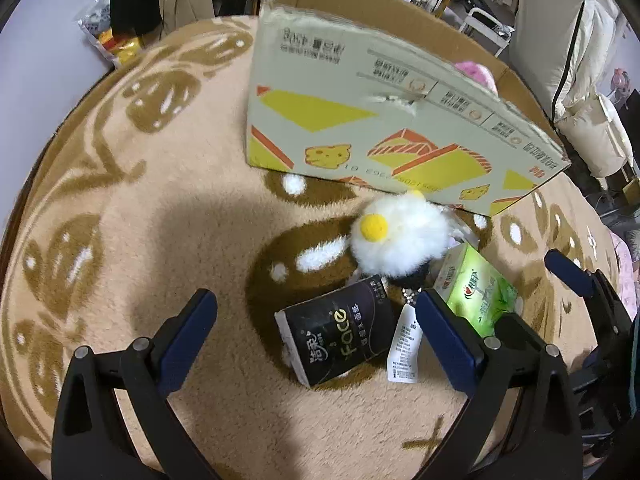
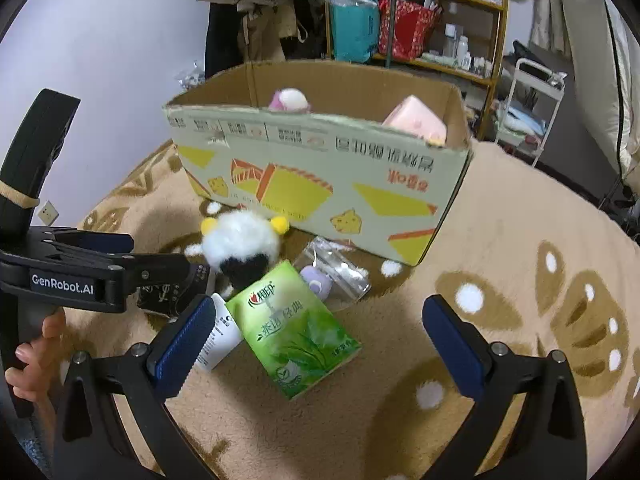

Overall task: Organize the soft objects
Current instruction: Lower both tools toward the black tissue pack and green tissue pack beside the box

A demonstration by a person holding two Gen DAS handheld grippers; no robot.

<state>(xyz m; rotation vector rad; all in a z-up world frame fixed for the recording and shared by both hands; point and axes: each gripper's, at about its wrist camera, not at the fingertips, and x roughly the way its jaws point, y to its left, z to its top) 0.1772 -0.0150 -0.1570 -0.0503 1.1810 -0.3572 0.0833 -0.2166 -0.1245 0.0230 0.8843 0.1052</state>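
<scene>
A white fluffy plush (image 1: pixel 400 236) with yellow bits lies on the blanket before the cardboard box (image 1: pixel 360 120); it also shows in the right wrist view (image 2: pixel 240 240). A black tissue pack (image 1: pixel 340 332) lies between my left gripper's open fingers, below them. A green tissue pack (image 1: pixel 476 288) (image 2: pixel 296 328) lies beside it, between my right gripper's open fingers. My left gripper (image 1: pixel 316 332) is open and empty. My right gripper (image 2: pixel 320 340) is open and empty. The box (image 2: pixel 320 176) holds a pink-white plush (image 2: pixel 290 100) and a pink pack (image 2: pixel 416 122).
A clear bag with a small purple toy (image 2: pixel 320 280) lies before the box. A white tag (image 1: pixel 404 344) lies by the black pack. The beige patterned blanket (image 1: pixel 160 220) covers the surface. Shelves (image 2: pixel 412 12) and a white cart (image 2: pixel 528 108) stand behind.
</scene>
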